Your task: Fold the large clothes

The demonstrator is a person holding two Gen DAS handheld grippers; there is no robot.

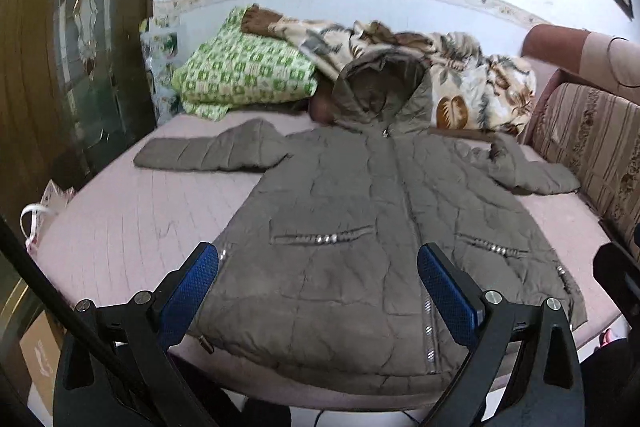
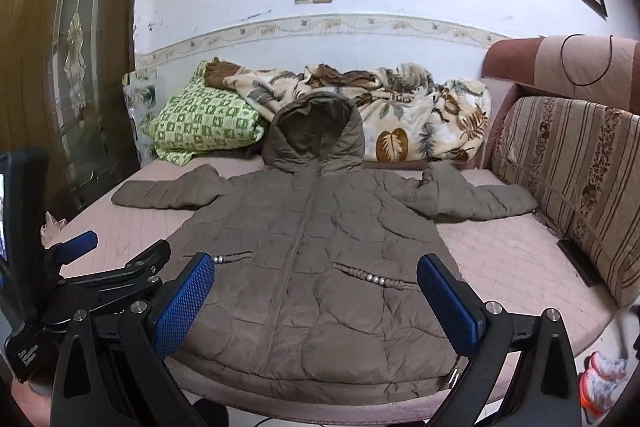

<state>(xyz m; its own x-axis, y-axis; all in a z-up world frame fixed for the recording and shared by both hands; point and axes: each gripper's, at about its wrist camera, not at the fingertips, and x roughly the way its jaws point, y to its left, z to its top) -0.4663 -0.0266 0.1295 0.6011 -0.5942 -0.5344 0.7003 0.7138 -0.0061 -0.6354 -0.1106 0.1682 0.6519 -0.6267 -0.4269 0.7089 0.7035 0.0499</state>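
A grey-brown quilted hooded jacket point(image 1: 352, 227) point(image 2: 312, 251) lies flat and zipped, front up, on the pink bed point(image 1: 120, 227) point(image 2: 500, 251). Both sleeves spread sideways and the hood points at the wall. My left gripper point(image 1: 318, 261) hovers open over the hem near the bed's front edge, with nothing between its blue pads point(image 1: 192, 283). My right gripper point(image 2: 316, 265) is also wide open above the hem, its pads point(image 2: 448, 295) apart from the fabric. In the right wrist view the left gripper point(image 2: 116, 251) shows at the lower left, beside the jacket's left hem corner.
A green checked pillow point(image 1: 240, 71) point(image 2: 204, 123) and a leaf-print blanket point(image 1: 460, 79) point(image 2: 420, 115) are piled behind the hood. A striped sofa back point(image 2: 572, 187) bounds the bed's right side and a wooden door point(image 2: 68, 67) stands at the left. Sneakers point(image 2: 600, 379) lie on the floor at the right.
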